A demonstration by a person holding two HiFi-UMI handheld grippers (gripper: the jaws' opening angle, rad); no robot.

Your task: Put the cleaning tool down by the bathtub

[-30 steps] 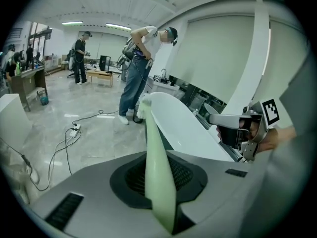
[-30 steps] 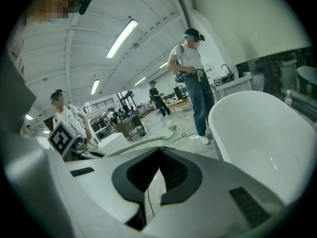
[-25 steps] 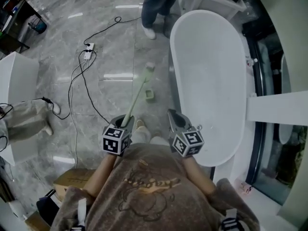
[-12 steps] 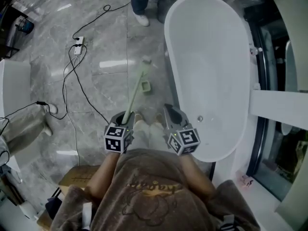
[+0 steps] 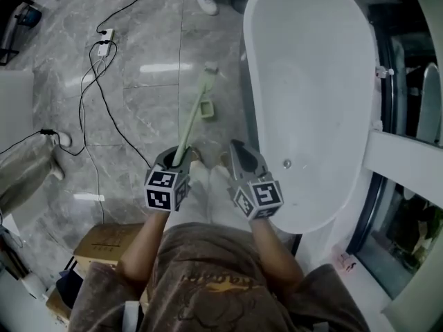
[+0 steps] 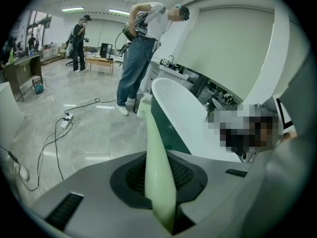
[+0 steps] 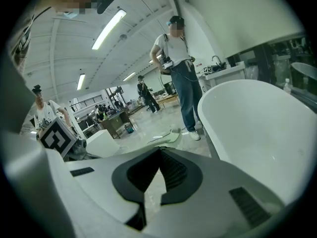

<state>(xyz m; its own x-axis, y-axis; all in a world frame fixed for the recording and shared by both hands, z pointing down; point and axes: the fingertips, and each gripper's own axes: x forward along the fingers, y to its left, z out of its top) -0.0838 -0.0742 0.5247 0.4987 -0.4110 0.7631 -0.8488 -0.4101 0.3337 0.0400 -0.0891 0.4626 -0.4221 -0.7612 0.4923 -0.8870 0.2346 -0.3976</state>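
In the head view the pale green long-handled cleaning brush (image 5: pixel 196 113) slants up off the grey floor, with its head (image 5: pixel 210 70) left of the white bathtub (image 5: pixel 311 61). My left gripper (image 5: pixel 176 155) is shut on the handle's near end. In the left gripper view the handle (image 6: pixel 158 177) runs out between the pads toward the brush head (image 6: pixel 143 105) beside the bathtub (image 6: pixel 181 115). A small green holder (image 5: pixel 206 111) lies on the floor under the handle. My right gripper (image 5: pixel 237 149) hovers by the tub's near end. Its jaws (image 7: pixel 159 152) are shut and empty.
A power strip (image 5: pixel 104 47) with black cables (image 5: pixel 104 109) lies on the floor at the left. A cardboard box (image 5: pixel 111 244) sits behind my left arm. A person in jeans (image 6: pixel 141 48) stands at the tub's far end. A white ledge (image 5: pixel 408 161) and a glass partition flank the tub's right side.
The view has shifted forward along the tub, and the standing person's feet have slid to the top edge. Both grippers keep their places, and the left still holds the brush.
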